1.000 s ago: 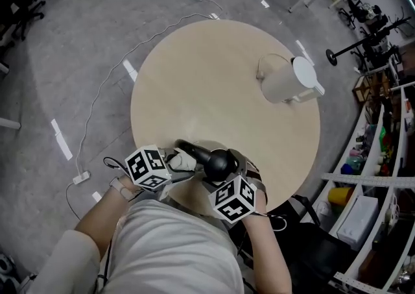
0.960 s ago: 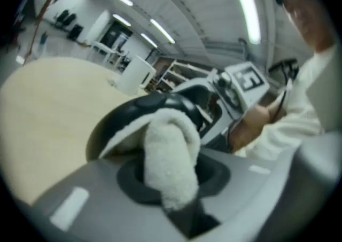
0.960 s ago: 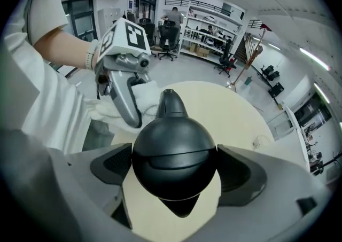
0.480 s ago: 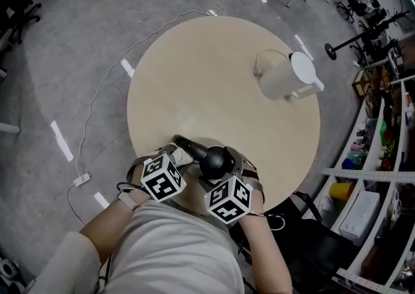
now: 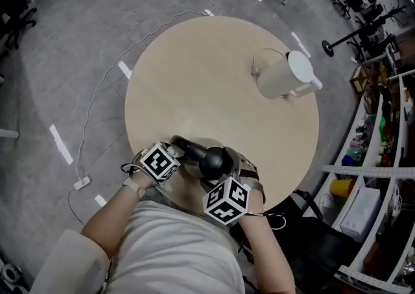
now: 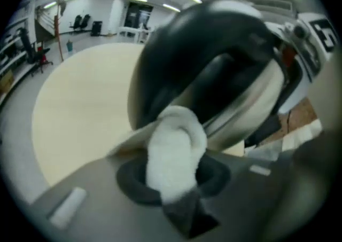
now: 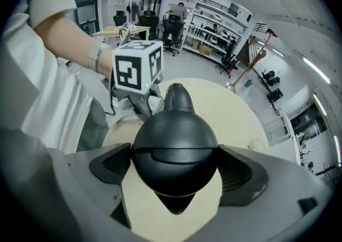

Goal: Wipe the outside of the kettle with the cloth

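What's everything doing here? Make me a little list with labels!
table: round, light wood
kettle: black, near the person's edge
right gripper: shut on the kettle
left gripper: shut on the cloth
cloth: white, bunched up against the kettle
white jug: stands apart, far right on the table

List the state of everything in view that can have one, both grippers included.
left gripper: shut on the cloth.
right gripper: shut on the black kettle's top.
cloth: bunched, pressed against the black kettle's side.
black kettle: lid closed, held at the table's near edge.
white jug: lid closed, standing alone at the far right, untouched.
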A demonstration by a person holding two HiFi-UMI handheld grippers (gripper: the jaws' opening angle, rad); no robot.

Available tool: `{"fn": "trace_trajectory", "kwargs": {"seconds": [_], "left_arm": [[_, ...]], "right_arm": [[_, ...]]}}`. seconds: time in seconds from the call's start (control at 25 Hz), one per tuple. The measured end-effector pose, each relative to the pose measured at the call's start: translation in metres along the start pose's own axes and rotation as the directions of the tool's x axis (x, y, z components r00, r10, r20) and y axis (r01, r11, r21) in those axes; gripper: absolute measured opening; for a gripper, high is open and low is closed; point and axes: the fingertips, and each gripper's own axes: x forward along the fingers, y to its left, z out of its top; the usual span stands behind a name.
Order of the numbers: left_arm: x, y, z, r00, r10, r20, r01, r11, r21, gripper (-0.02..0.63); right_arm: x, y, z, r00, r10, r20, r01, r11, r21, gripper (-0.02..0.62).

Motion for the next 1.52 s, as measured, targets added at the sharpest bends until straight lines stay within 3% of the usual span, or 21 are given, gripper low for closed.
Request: {"fn": "trace_trajectory", "kwargs": {"seconds": [0.08, 0.2, 0.28, 0.48, 0.64, 0.68, 0.84, 0.88, 1.0, 1.08, 1.2, 1.28, 1.36, 1.44, 1.52], "left_arm": [[-0.002, -0.005, 0.005, 0.999, 0.027, -0.024, -0.026, 0.998, 0.051, 0.104], [-0.051, -0.041, 0.037, 0.996, 0.076, 0.05, -0.085, 0.969, 0.231, 0.103], [-0.06, -0.046, 0.043, 0.991, 0.109, 0.08, -0.127, 0.95, 0.286, 0.106], [-0.003, 0.004, 0.006, 0.979, 0.195, -0.058, -0.173, 0.95, 0.261, 0.104], [-0.051, -0.027, 0.046, 0.968, 0.244, 0.053, -0.246, 0.899, 0.362, 0.104], [-0.048, -0.025, 0.045, 0.966, 0.249, 0.061, -0.254, 0.896, 0.363, 0.104], [0.007, 0.014, 0.013, 0.972, 0.228, -0.053, -0.204, 0.939, 0.278, 0.103], [0.001, 0.013, 0.018, 0.973, 0.226, -0.055, -0.202, 0.938, 0.283, 0.103], [-0.052, -0.019, 0.055, 0.973, 0.226, 0.041, -0.226, 0.909, 0.351, 0.102], [-0.051, -0.02, 0.056, 0.974, 0.216, 0.068, -0.226, 0.91, 0.349, 0.106], [-0.002, 0.013, 0.025, 0.978, 0.209, -0.016, -0.196, 0.938, 0.287, 0.103], [-0.008, 0.01, 0.028, 0.973, 0.228, -0.021, -0.208, 0.919, 0.336, 0.103], [-0.04, -0.005, 0.055, 0.969, 0.241, 0.06, -0.245, 0.893, 0.376, 0.103], [-0.051, -0.01, 0.076, 0.963, 0.242, 0.121, -0.27, 0.884, 0.383, 0.109], [-0.042, -0.002, 0.092, 0.959, 0.244, 0.144, -0.282, 0.864, 0.417, 0.107]], "right_arm": [[0.0, 0.001, 0.001, 1.0, -0.003, -0.003, 0.003, 1.0, 0.003, 0.482], [0.001, -0.001, 0.001, 1.0, -0.012, -0.002, 0.012, 1.0, 0.011, 0.483], [0.002, -0.002, 0.001, 1.0, -0.019, -0.001, 0.019, 1.0, 0.016, 0.483], [0.002, 0.0, 0.003, 1.0, -0.019, -0.001, 0.019, 1.0, 0.011, 0.483], [0.002, -0.003, 0.001, 1.0, -0.029, -0.001, 0.029, 0.999, 0.016, 0.483], [0.002, -0.004, 0.0, 1.0, -0.031, -0.001, 0.031, 0.999, 0.017, 0.483], [0.002, -0.003, 0.0, 0.999, -0.032, -0.003, 0.032, 0.999, 0.017, 0.483], [0.003, -0.002, 0.001, 0.999, -0.033, -0.002, 0.033, 0.999, 0.018, 0.483], [0.004, -0.005, -0.001, 0.999, -0.043, 0.003, 0.043, 0.999, 0.027, 0.483], [0.003, -0.007, -0.002, 0.999, -0.047, 0.002, 0.047, 0.998, 0.03, 0.483], [0.003, -0.007, -0.002, 0.999, -0.049, 0.002, 0.049, 0.999, 0.017, 0.483], [0.003, -0.006, -0.001, 0.999, -0.044, 0.023, 0.044, 0.999, 0.018, 0.483], [0.001, -0.009, 0.003, 0.997, -0.023, 0.077, 0.016, 0.996, 0.089, 0.483], [-0.009, -0.009, 0.005, 0.992, 0.026, 0.125, -0.055, 0.969, 0.24, 0.482], [-0.019, 0.003, 0.001, 0.992, 0.071, 0.105, -0.1, 0.949, 0.299, 0.482]]}}
